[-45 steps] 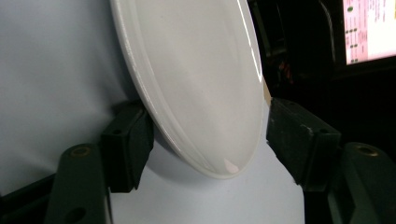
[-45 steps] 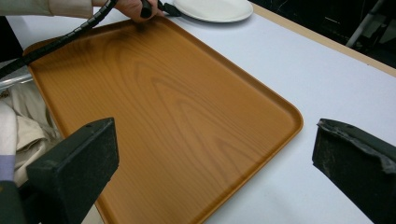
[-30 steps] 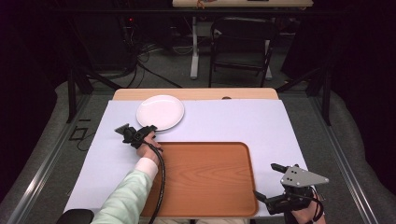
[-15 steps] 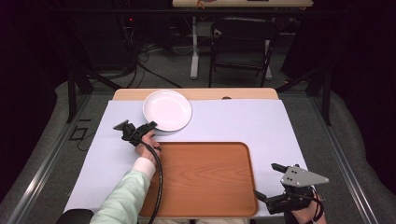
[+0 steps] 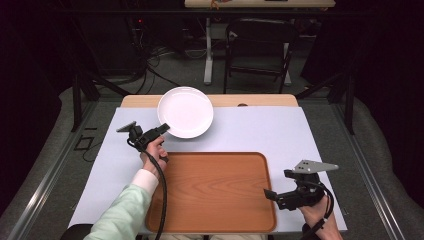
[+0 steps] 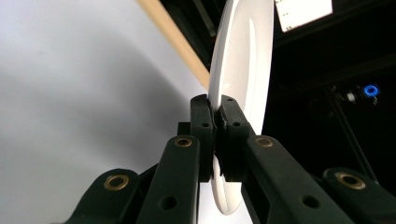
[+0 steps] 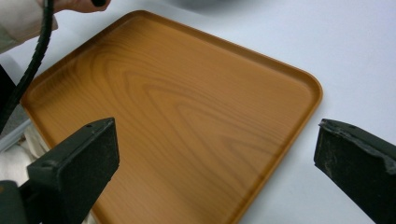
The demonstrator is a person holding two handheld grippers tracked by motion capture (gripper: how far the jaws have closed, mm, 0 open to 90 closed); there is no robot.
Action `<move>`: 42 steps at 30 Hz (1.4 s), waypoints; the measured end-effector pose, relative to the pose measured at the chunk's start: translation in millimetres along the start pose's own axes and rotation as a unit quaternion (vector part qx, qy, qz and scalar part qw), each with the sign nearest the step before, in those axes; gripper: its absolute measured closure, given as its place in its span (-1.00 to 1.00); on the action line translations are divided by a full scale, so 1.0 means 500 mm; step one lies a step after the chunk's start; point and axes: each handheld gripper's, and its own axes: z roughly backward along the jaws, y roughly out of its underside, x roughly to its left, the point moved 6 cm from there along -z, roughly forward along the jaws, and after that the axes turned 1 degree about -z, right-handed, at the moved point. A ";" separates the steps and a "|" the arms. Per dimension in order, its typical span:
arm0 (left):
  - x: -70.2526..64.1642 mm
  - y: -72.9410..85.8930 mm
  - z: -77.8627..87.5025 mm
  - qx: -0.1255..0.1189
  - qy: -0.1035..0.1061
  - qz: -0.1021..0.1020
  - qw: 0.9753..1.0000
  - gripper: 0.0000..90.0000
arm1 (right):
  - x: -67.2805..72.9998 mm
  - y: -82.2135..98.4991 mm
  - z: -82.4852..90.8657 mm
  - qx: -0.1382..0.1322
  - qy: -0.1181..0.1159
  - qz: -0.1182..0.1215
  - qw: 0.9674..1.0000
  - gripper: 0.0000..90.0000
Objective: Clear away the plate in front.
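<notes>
A white plate (image 5: 185, 111) hangs tilted above the back left of the white-covered table (image 5: 280, 130). My left gripper (image 5: 162, 129) is shut on its near rim. In the left gripper view the plate (image 6: 240, 65) stands edge-on and both pads (image 6: 201, 126) press on its rim. A wooden tray (image 5: 215, 190) lies at the front middle with nothing on it. My right gripper (image 5: 270, 195) hovers open at the tray's right edge. In the right gripper view the tray (image 7: 187, 112) lies between and beyond the wide-apart jaws of that gripper (image 7: 215, 158).
The table's wooden back edge (image 5: 250, 101) shows beyond the white cover. A chair (image 5: 257, 45) and desk legs stand on the dark floor behind. The left gripper's black cable (image 5: 161, 200) trails over the tray's left side along a sleeve.
The plate has come up off the table in my left gripper, tilting and shifting right. My right gripper has slid a little left toward the tray.
</notes>
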 end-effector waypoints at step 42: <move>-0.129 0.123 0.086 0.145 0.129 -0.116 0.974 0.92 | -0.032 -0.189 -0.219 -0.036 -0.047 -0.085 0.995 0.19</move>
